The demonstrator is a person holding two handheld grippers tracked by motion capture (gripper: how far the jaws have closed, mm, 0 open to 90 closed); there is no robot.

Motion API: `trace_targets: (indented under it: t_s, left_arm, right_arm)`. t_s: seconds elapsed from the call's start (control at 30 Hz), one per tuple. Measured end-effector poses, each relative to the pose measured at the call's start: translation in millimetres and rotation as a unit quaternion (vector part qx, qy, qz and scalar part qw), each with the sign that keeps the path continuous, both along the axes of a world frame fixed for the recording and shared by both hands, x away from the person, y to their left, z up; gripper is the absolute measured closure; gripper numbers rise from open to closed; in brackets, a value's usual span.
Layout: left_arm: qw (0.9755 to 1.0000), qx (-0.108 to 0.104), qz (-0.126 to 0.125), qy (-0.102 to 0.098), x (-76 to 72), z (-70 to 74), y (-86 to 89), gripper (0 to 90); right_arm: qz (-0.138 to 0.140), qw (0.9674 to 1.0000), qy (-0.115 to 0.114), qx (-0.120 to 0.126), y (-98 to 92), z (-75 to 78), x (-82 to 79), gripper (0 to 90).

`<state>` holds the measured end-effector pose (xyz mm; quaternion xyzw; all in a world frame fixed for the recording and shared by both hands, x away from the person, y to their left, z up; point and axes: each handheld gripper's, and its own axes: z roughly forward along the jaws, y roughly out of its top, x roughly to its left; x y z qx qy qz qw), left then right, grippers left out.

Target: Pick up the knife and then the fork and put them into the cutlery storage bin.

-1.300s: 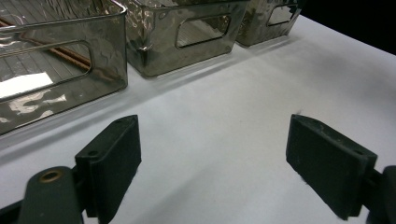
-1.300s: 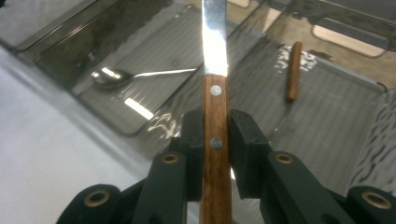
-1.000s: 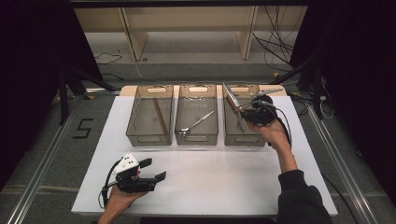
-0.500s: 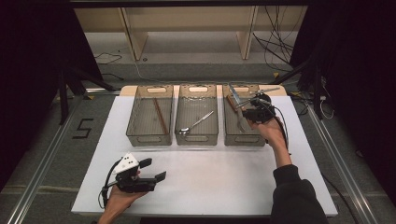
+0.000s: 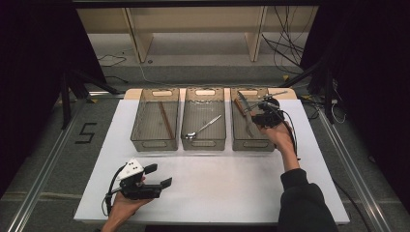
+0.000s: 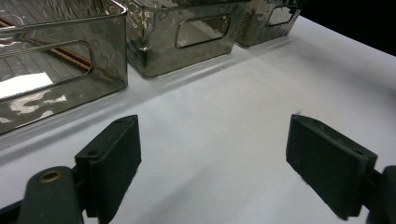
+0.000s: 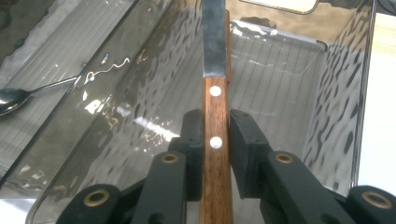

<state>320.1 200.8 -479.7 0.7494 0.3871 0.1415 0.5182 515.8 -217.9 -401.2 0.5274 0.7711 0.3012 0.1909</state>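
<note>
My right gripper is shut on the wooden handle of a knife. The steel blade points away from the jaws, over the inside of the right-hand translucent grey bin. At the front left of the white table, my left gripper stands open just above the surface, with nothing between its pads. It faces the row of bins.
Three grey bins stand side by side at the back of the table. The left bin holds brown chopsticks. The middle bin holds a spoon. Cables trail off to the right.
My right gripper has sunk a little towards the right bin with the knife in it. The left gripper has stayed where it was.
</note>
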Motion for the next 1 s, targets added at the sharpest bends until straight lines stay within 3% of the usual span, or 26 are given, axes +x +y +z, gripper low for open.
trace_targets:
  t_s: [0.3,0.33,0.43,0.47,1.0]
  left_arm:
    - [1.0,0.0,0.0,0.001,0.1,-0.1,0.0,17.6]
    - [1.0,0.0,0.001,0.001,0.1,-0.1,0.0,17.4]
    - [1.0,-0.001,0.001,0.001,0.2,-0.2,0.2,17.4]
    - [1.0,-0.001,0.001,0.002,0.3,-0.2,0.2,17.4]
    - [1.0,0.001,0.0,0.002,-0.1,0.0,-0.1,17.3]
  right_arm:
    - [-0.002,0.9999,0.012,-0.009,0.8,-6.9,5.8,75.5]
    - [0.0,0.9999,0.013,-0.004,0.9,-7.2,6.4,70.7]
    - [0.013,0.9995,0.017,0.025,0.5,-3.0,6.0,41.5]
    - [0.012,0.9995,0.014,0.027,0.5,-0.8,5.3,39.1]
    - [0.052,0.9976,-0.011,0.045,5.9,16.4,-13.8,28.4]
